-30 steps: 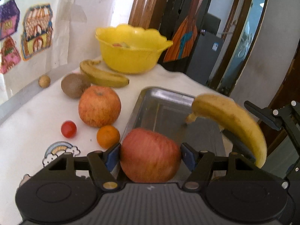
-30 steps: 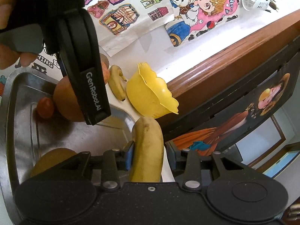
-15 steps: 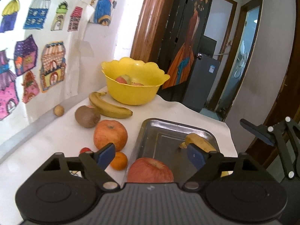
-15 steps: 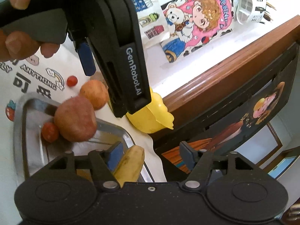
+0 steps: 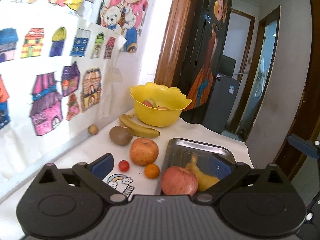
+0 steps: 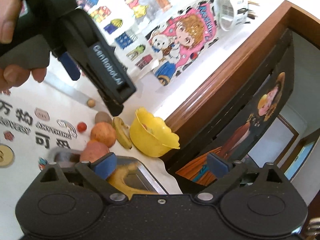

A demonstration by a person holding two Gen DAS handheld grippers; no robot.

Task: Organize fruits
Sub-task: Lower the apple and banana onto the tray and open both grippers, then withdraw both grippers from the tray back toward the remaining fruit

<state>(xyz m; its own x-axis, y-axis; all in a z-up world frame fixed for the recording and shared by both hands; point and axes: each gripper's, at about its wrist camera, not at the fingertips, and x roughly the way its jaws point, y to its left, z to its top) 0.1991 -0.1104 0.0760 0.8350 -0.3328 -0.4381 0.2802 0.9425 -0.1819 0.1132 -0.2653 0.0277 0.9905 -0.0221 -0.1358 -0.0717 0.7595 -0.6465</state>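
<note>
A red apple (image 5: 179,181) and a banana (image 5: 202,175) lie in the metal tray (image 5: 198,143). My left gripper (image 5: 161,165) hovers open above and behind them, holding nothing. My right gripper (image 6: 160,165) is open too, raised over the tray (image 6: 149,175), with the banana (image 6: 124,177) and apple (image 6: 94,153) below it. On the white cloth left of the tray sit an orange-red apple (image 5: 143,151), a small orange (image 5: 151,171), a cherry tomato (image 5: 124,165), a kiwi (image 5: 120,135), a second banana (image 5: 138,128) and a small brown nut (image 5: 93,129).
A yellow bowl (image 5: 160,104) holding some fruit stands at the table's back edge by the wooden door frame. Children's pictures cover the wall on the left. The person's hand (image 6: 12,46) holds the left gripper's body (image 6: 96,60) in the right wrist view.
Both grippers let go: the left released the red apple and the right the banana into the tray. Both have since risen and pulled back, fingers spread wide.
</note>
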